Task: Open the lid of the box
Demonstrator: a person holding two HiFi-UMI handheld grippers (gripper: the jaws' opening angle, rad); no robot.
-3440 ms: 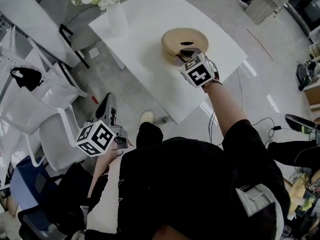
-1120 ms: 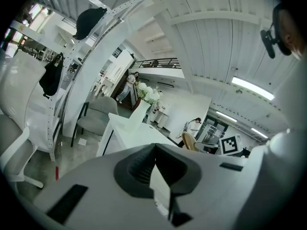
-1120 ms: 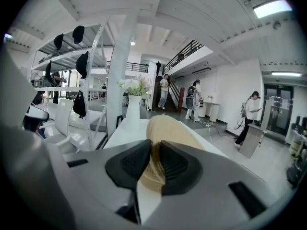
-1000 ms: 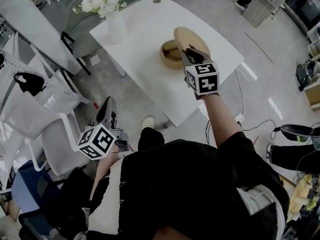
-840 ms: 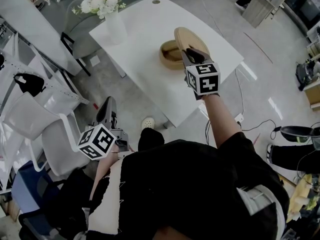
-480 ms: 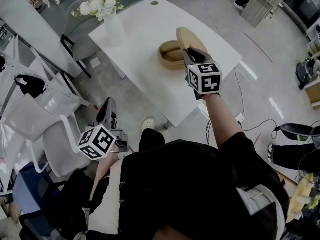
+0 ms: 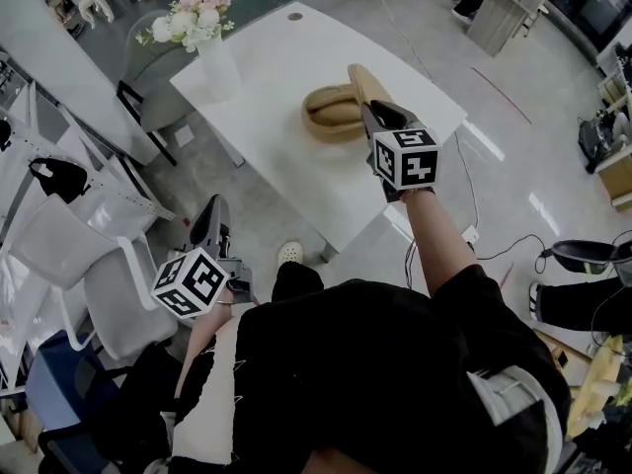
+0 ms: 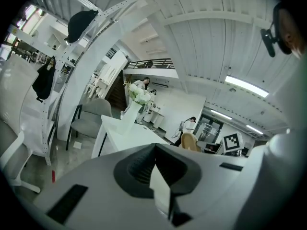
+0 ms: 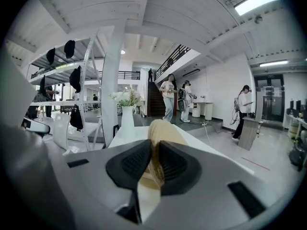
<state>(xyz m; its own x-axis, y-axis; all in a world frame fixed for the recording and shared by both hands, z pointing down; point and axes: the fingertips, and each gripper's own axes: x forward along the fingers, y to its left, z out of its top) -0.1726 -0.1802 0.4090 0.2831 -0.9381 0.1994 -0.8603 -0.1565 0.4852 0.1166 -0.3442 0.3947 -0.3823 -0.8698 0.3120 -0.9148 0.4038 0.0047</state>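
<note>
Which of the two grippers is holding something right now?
The right gripper: its fingers clamp the woven lid by its edge. The left gripper hangs low beside the person, shut and empty.

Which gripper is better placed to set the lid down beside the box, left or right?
Right. The right gripper is clamped on the lid, held on edge above the open box. The left gripper hangs low, off the table, jaws together and empty.
</note>
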